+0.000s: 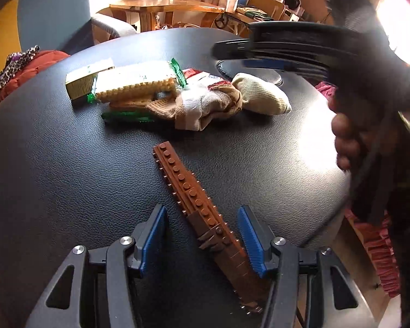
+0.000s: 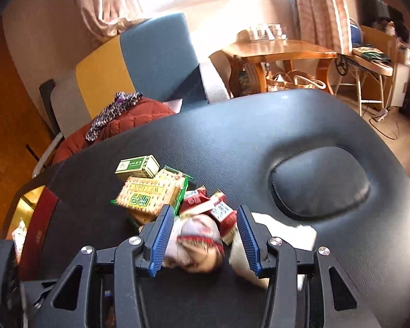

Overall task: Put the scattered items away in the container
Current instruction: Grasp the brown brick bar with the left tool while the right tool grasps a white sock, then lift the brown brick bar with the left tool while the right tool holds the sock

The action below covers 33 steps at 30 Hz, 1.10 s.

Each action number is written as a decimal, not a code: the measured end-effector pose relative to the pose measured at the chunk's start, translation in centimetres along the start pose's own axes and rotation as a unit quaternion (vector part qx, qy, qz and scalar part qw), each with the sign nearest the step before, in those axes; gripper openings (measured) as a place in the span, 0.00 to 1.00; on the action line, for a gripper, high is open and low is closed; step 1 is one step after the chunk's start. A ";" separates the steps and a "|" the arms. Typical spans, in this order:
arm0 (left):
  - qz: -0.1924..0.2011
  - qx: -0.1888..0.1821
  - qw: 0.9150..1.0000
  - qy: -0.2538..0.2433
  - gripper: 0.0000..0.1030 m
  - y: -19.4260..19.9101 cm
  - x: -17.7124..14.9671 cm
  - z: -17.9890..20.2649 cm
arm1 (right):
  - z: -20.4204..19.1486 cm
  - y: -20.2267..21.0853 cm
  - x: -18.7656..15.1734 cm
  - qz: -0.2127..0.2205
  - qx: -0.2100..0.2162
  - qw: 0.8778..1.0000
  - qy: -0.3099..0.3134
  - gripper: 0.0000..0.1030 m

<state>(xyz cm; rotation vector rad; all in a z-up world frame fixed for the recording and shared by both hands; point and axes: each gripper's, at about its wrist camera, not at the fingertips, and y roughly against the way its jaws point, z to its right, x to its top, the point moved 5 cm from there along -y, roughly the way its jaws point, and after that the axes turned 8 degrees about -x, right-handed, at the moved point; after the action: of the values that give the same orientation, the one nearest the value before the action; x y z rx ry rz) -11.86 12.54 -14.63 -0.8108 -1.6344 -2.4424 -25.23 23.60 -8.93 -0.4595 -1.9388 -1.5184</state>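
A long brown toy-brick piece [image 1: 188,191] lies slantwise on the black leather table [image 1: 54,164]. My left gripper [image 1: 202,237] is open astride its near end, and the right pad [image 1: 251,240] is close against it. Farther back sits a pile: a green box [image 1: 87,82], a biscuit pack [image 1: 136,84], red packets [image 2: 199,205], a bundled sock [image 1: 205,106] and a cream sock [image 1: 265,93]. My right gripper [image 2: 205,240] hangs open over the pile. The blurred bundled sock [image 2: 199,237] shows between its pads, not visibly pinched.
A dark red box with a gold inside [image 2: 38,213] sits at the table's left edge. An oval recess [image 2: 319,180] dips into the tabletop on the right. A person's hand [image 1: 347,142] is at the right. A chair with a red jacket [image 2: 117,125] stands behind.
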 end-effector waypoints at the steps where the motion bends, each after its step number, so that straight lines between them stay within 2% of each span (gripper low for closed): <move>1: 0.001 0.001 1.000 -0.001 0.49 0.3 -0.3 -0.2 | -0.5 -0.8 0.0 -0.009 -0.002 1.000 0.009 0.47; 3: 0.000 0.005 1.000 -0.004 0.43 0.8 -0.8 -0.5 | -1.6 -2.2 -0.4 -0.029 -0.014 0.999 0.032 0.33; 5: -0.001 0.011 1.000 -0.003 0.41 1.4 -1.5 -1.0 | -2.5 -2.9 -1.5 -0.044 -0.030 0.997 0.053 0.26; 15: 0.007 0.039 0.999 0.015 0.37 5.5 -7.0 -3.9 | -5.6 0.8 -7.7 -0.058 0.014 0.997 0.054 0.26; 22: 0.017 0.052 0.998 0.036 0.37 8.2 -10.2 -5.9 | -6.9 4.3 -12.2 -0.068 0.025 0.997 0.018 0.30; 28: 0.028 0.031 0.997 0.064 0.39 9.8 -11.7 -7.0 | -7.9 7.5 -15.0 -0.061 0.046 0.997 0.009 0.46; 30: 0.036 0.031 0.997 0.061 0.44 10.4 -12.2 -7.1 | -8.1 8.3 -15.4 -0.060 0.052 0.997 0.014 0.52; 33: 0.045 0.029 0.997 0.052 0.48 11.1 -12.5 -6.9 | -8.7 9.0 -15.9 -0.061 0.059 0.996 0.026 0.55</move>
<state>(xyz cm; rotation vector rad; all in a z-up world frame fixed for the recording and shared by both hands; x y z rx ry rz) 0.25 -0.87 -13.28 -0.7187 -1.5887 -2.3232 -5.64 19.47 -11.53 -0.2521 -2.0346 -1.4642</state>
